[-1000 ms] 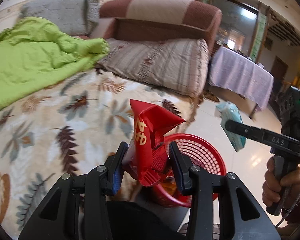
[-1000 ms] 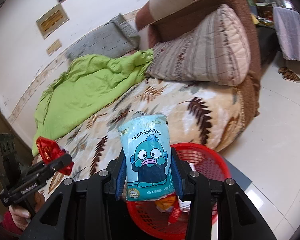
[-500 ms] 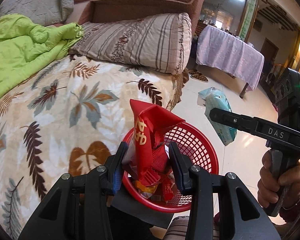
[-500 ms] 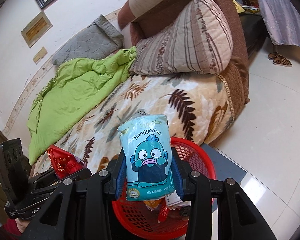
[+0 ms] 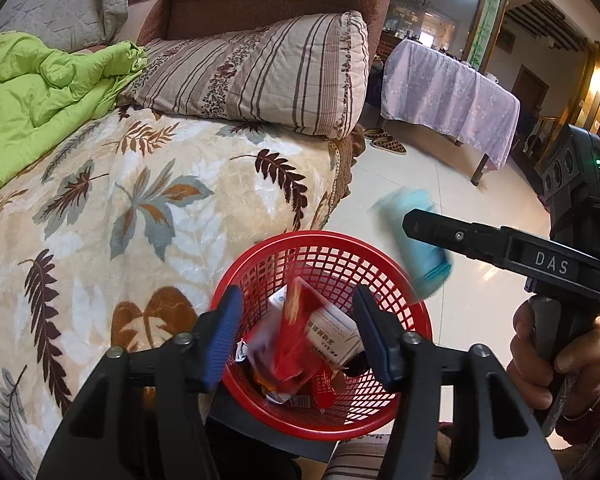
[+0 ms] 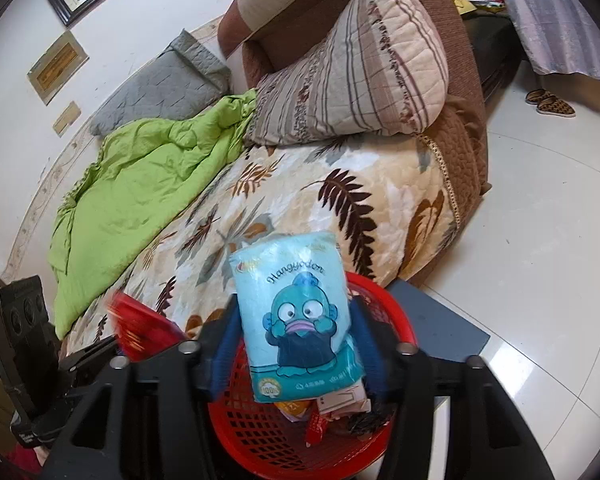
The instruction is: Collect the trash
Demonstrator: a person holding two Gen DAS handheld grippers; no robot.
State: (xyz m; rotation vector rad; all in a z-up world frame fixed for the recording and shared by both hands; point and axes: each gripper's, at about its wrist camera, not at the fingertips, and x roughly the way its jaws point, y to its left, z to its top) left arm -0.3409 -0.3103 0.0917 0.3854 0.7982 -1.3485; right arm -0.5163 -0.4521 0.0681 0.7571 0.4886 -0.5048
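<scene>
- Basket (image 5: pixel 414 316), red mesh, sat bottom centre, beside the bed (image 5: pixel 148 208).
- Left claw (image 5: pixel 298 330) was spread open; blurry red wrapper (image 5: pixel 290 342) loose over the basket.
- Right claw (image 6: pixel 296 344) looked parted around the blue tissue pack (image 6: pixel 298 320); grip unclear.

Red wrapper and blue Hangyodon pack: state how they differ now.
The red wrapper is motion-blurred and loose between the left gripper's spread jaws. The blue Hangyodon pack looks sharper and stands upright between the right gripper's jaws. Both are soft packets over the red basket.
</scene>
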